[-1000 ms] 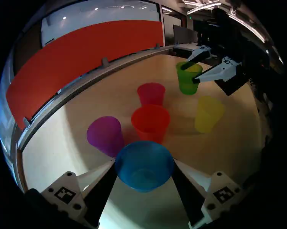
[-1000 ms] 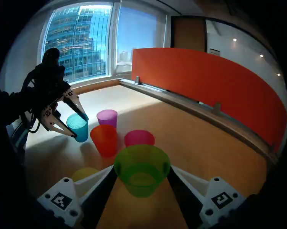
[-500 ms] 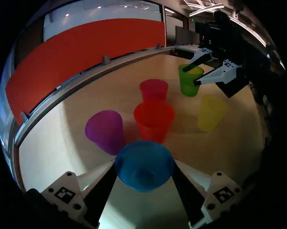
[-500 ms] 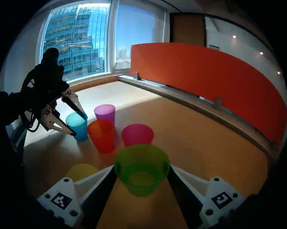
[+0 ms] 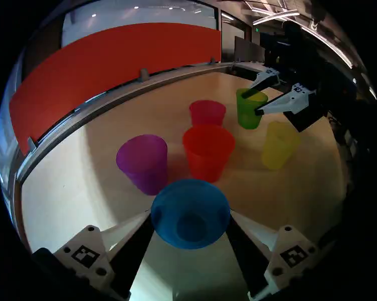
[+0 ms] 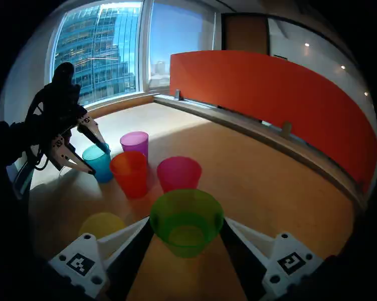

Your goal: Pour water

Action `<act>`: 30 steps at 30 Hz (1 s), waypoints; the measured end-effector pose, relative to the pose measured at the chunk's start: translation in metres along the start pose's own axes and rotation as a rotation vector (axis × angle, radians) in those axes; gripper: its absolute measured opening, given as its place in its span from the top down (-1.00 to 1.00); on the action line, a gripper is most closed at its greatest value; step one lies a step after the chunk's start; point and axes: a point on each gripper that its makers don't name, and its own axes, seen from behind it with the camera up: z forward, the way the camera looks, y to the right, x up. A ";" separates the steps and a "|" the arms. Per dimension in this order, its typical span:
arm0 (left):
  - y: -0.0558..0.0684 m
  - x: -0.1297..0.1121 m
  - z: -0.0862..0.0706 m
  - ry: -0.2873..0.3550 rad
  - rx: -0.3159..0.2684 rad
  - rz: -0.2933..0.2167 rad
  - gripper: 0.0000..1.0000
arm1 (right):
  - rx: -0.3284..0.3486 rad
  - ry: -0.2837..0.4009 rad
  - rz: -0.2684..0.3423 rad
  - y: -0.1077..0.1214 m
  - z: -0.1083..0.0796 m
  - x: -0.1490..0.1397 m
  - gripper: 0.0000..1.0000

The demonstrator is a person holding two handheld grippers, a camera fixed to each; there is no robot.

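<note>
- My left gripper (image 5: 190,216) clamped the blue cup (image 5: 190,230), upright, just in front of the red cup (image 5: 208,150).
- My right gripper (image 6: 186,220) gripped the green cup (image 6: 186,237), upright, well beyond that red cup, diagonally across.

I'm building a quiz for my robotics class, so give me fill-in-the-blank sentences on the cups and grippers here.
The cup in the left gripper is ____.
The cup in the right gripper is ____.
Beside the purple cup, orange cup and pink cup, the fourth free cup on the table is ____.
That cup stands nearest the ____ gripper.
Missing words: blue, green, yellow, right.
</note>
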 end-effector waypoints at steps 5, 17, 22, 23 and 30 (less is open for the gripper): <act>-0.001 -0.003 -0.001 -0.002 -0.005 0.001 -0.88 | -0.004 -0.010 0.004 0.000 0.004 -0.006 -0.82; -0.002 -0.025 -0.007 -0.051 -0.009 -0.014 -0.93 | -0.003 -0.029 0.014 -0.002 0.010 -0.017 -0.82; 0.000 -0.030 -0.012 -0.054 -0.003 -0.010 -0.94 | -0.004 -0.035 0.013 -0.002 0.011 -0.023 -0.82; 0.000 -0.031 -0.013 -0.053 0.001 -0.010 -0.94 | -0.005 -0.035 0.014 -0.002 0.011 -0.024 -0.82; 0.002 -0.035 -0.020 -0.046 0.011 -0.023 -0.93 | -0.003 -0.030 0.027 -0.001 0.010 -0.026 -0.82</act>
